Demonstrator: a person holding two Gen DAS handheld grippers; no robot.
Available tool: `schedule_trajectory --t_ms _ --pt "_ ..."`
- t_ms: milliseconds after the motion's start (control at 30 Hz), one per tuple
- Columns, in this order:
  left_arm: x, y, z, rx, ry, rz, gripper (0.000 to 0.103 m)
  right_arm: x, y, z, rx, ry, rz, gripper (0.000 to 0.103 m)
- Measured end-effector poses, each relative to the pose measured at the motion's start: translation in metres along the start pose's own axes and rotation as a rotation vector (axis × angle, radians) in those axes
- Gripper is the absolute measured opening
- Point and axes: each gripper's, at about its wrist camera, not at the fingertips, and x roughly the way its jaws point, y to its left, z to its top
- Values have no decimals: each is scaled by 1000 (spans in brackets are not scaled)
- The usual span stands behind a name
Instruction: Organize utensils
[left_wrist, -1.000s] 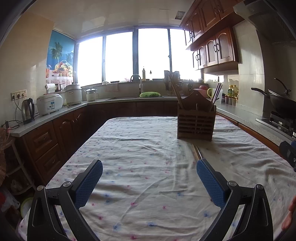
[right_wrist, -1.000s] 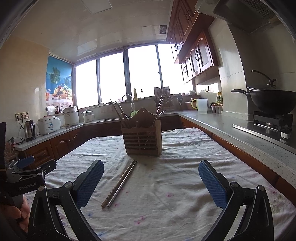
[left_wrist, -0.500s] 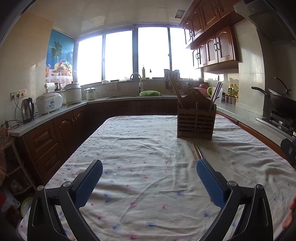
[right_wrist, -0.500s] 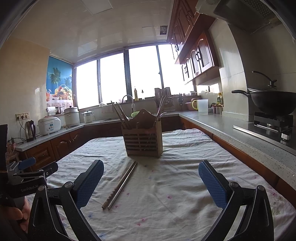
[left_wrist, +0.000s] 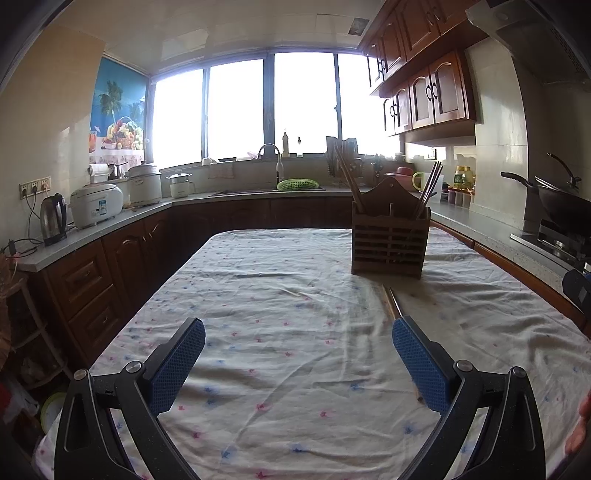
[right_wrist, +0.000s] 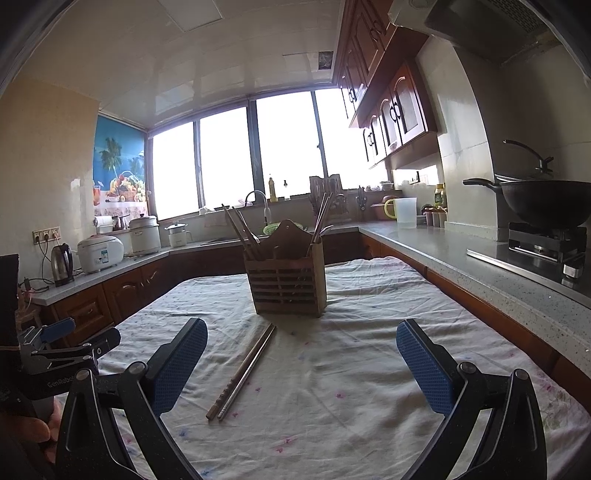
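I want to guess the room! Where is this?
A home kitchen, most likely. A wok sits on a stove, a rice cooker stands on the counter, and a wooden chopstick holder stands on the table.

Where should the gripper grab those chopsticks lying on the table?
Probably near the middle of the chopsticks, coming straight down from above with the open right gripper. They lie flat, side by side on the tablecloth, so the fingers should straddle both sticks across their width.
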Motion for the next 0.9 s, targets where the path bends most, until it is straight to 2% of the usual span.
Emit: schedule_trajectory --t_ms 900 --pt "-1 -4 8 -20 6 -14 102 6 -6 3 9 16 -18 103"
